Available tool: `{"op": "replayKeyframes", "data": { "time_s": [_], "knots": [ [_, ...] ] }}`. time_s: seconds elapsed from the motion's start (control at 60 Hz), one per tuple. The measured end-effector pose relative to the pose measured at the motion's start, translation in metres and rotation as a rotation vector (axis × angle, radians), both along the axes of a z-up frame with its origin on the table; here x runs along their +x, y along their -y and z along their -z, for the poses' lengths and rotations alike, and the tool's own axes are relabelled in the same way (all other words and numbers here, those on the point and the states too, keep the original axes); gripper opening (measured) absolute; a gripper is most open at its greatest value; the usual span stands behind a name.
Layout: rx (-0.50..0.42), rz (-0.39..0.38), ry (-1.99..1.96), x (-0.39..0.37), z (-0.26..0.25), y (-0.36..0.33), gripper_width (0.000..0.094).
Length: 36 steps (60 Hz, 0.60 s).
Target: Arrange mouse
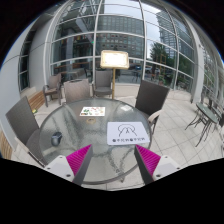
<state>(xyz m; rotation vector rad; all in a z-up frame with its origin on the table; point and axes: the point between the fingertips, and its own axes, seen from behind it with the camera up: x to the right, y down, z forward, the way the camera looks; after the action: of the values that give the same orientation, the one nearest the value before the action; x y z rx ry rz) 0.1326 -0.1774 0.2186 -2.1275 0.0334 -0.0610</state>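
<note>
Filling the upper frame, glass-fronted buildings are seen behind a round glass desk ringed by chairs. At centre frame a white mat is laid on the desk, printed with a dark logo and a line of text too small to be read. No mouse can be made out; a small white-and-green object lies beyond the mat, upper left of it. The gripper is held low, its fingers spread and empty, the mat just ahead.
</note>
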Motion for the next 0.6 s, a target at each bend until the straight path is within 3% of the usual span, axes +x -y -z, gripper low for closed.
{"op": "replayKeyframes", "data": {
  "time_s": [0.25,0.4,0.6],
  "knots": [
    [-0.148,-0.043,-0.004,-0.032,0.074,0.03,0.0843],
    [-0.239,-0.098,-0.052,-0.117,0.15,0.047,0.0847],
    [-0.309,-0.187,-0.113,-0.242,0.195,0.018,0.0852]
  ]
}}
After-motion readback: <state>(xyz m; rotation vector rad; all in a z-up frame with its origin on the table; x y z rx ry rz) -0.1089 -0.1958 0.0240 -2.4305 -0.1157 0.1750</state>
